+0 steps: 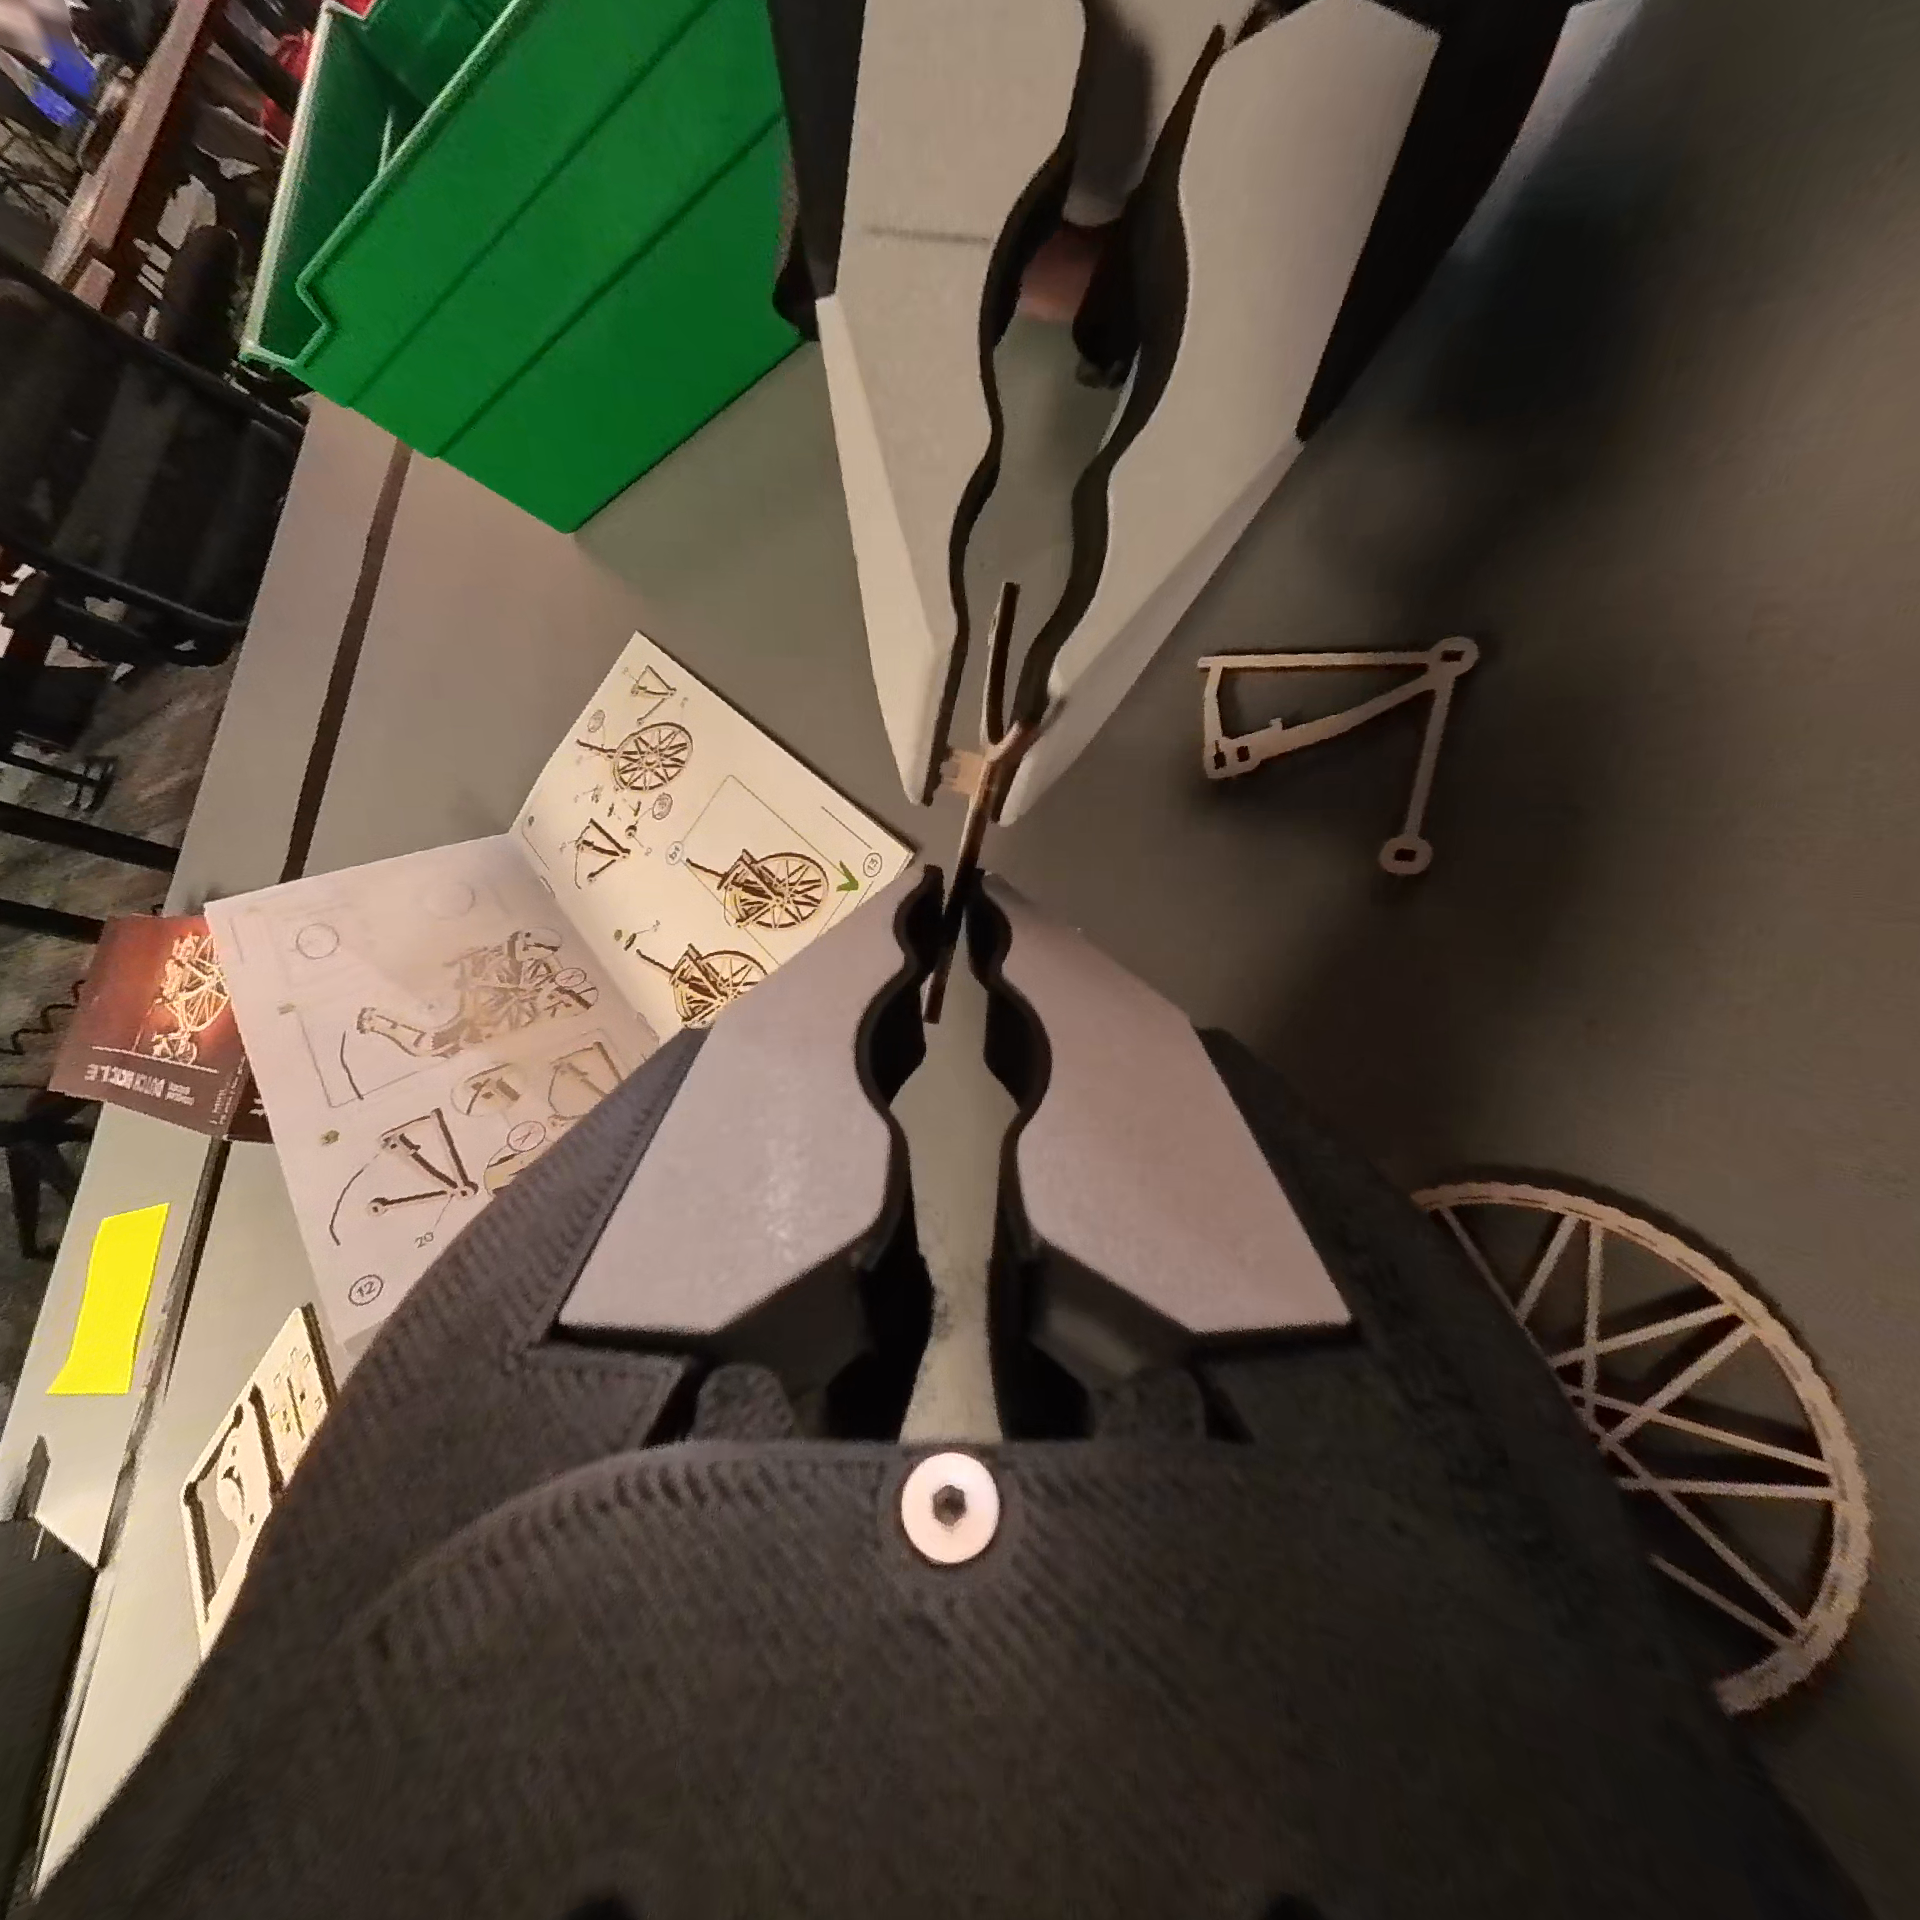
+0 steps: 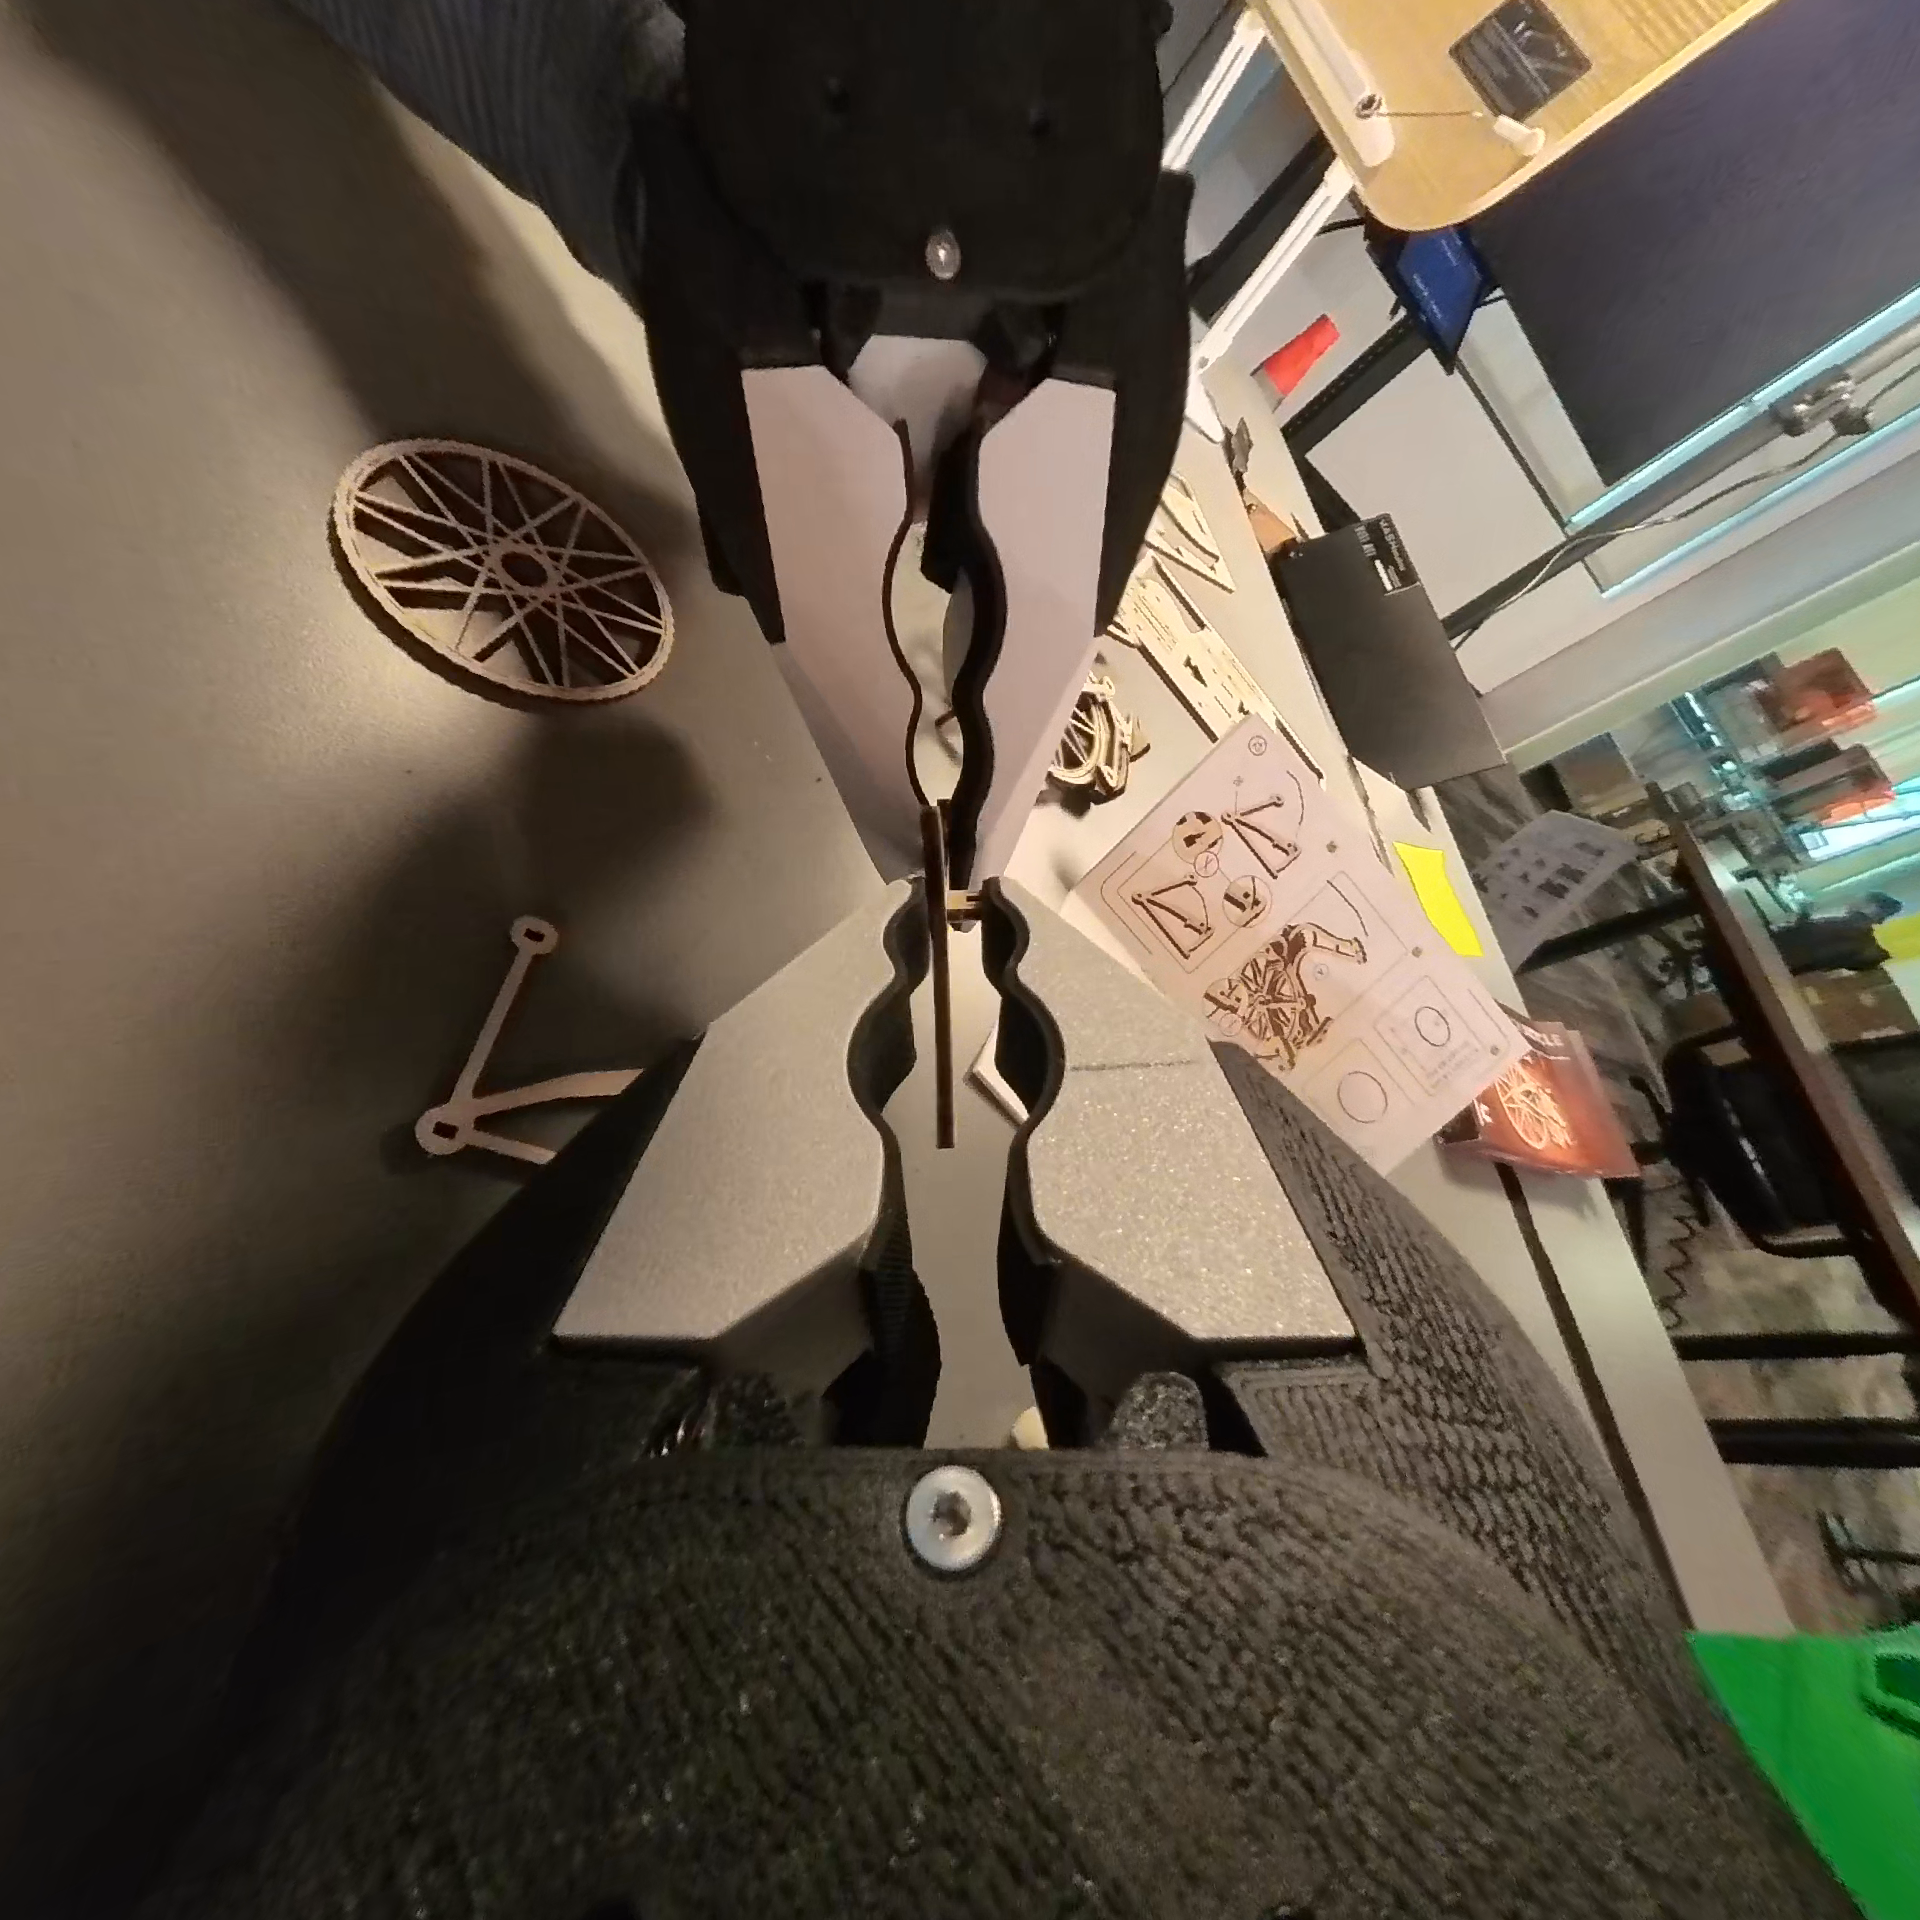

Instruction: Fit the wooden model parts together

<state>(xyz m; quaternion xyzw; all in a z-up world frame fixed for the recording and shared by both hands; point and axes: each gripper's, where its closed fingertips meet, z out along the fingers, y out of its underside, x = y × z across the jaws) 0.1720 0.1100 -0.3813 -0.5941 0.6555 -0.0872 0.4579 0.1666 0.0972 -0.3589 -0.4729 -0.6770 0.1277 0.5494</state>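
The left gripper [image 1: 951,914] has its jaws pinching a thin wooden strip [image 1: 977,821] edge-on above the grey worktop [image 1: 1662,623]; the right gripper [image 1: 982,774], tip to tip opposite, clamps a small wooden peg [image 2: 961,902] against it. At three o'clock lies a triangular frame piece [image 1: 1340,727] (flat, apart), a spoked wheel [image 1: 1683,1434] at five, an open instruction booklet [image 1: 520,935] at nine.

The wheel [image 1: 1662,1455] is half hidden behind the left hand-held gripper [image 1: 951,904]; the green bin [image 1: 540,260] runs off the top edge; the triangular frame [image 2: 499,1091] is partly covered.

Dim, wide-angle bending, edges seemingly motion-blurred.
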